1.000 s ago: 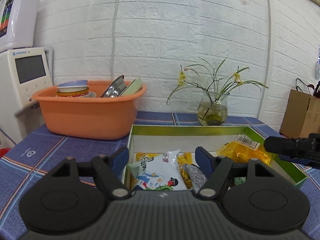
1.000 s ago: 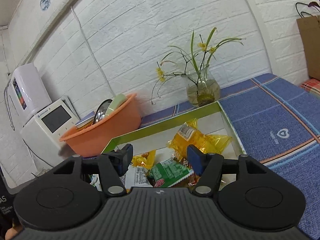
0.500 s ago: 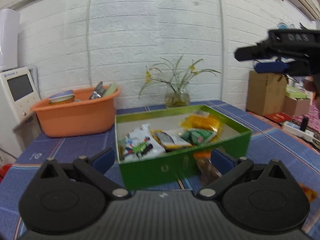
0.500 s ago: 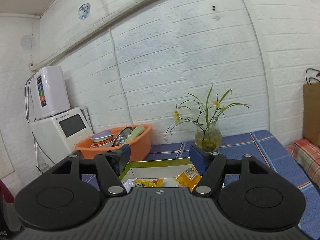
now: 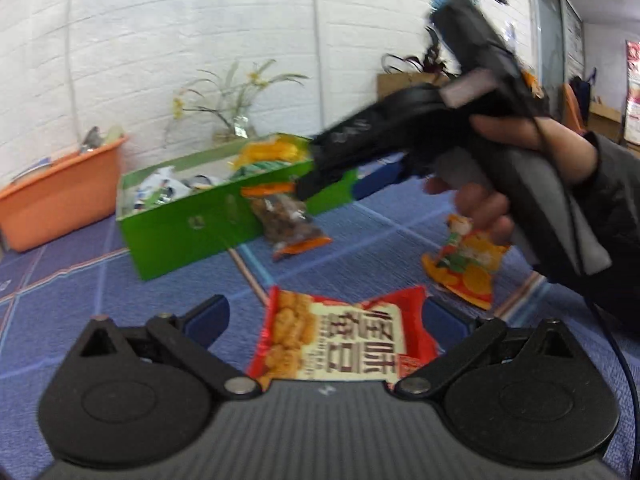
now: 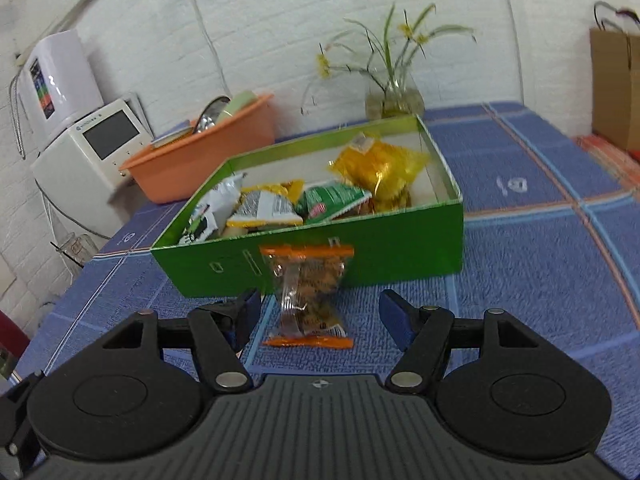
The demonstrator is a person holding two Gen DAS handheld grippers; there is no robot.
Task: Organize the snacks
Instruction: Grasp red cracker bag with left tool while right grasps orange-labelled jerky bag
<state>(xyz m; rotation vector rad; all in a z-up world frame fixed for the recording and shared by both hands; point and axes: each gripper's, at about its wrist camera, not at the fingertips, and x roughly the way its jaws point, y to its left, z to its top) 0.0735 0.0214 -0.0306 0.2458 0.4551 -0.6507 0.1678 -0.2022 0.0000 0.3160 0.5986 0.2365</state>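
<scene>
My left gripper (image 5: 324, 314) stands wide open, low over the blue cloth. A red snack packet (image 5: 340, 340) lies flat between its fingers, with no pad pressing on it. My right gripper (image 6: 320, 308) is open too. A clear packet with orange ends (image 6: 308, 296) lies between its fingers and leans on the front wall of the green box (image 6: 400, 248). That box holds a yellow packet (image 6: 376, 172), a green packet (image 6: 332, 200) and a white packet (image 6: 212, 208). An orange-yellow packet (image 5: 464, 264) lies on the cloth at right in the left wrist view.
An orange basin (image 6: 200, 160) with dishes stands behind the box at left, beside a white appliance (image 6: 92, 152). A glass vase with flowers (image 6: 394, 100) is at the wall. A brown paper bag (image 6: 616, 88) stands far right. A person's hand (image 5: 520, 148) crosses the left wrist view.
The left gripper opened wide, drew back out of the box and swung down over the red packet. The right gripper rose, then came down to the clear packet in front of the box.
</scene>
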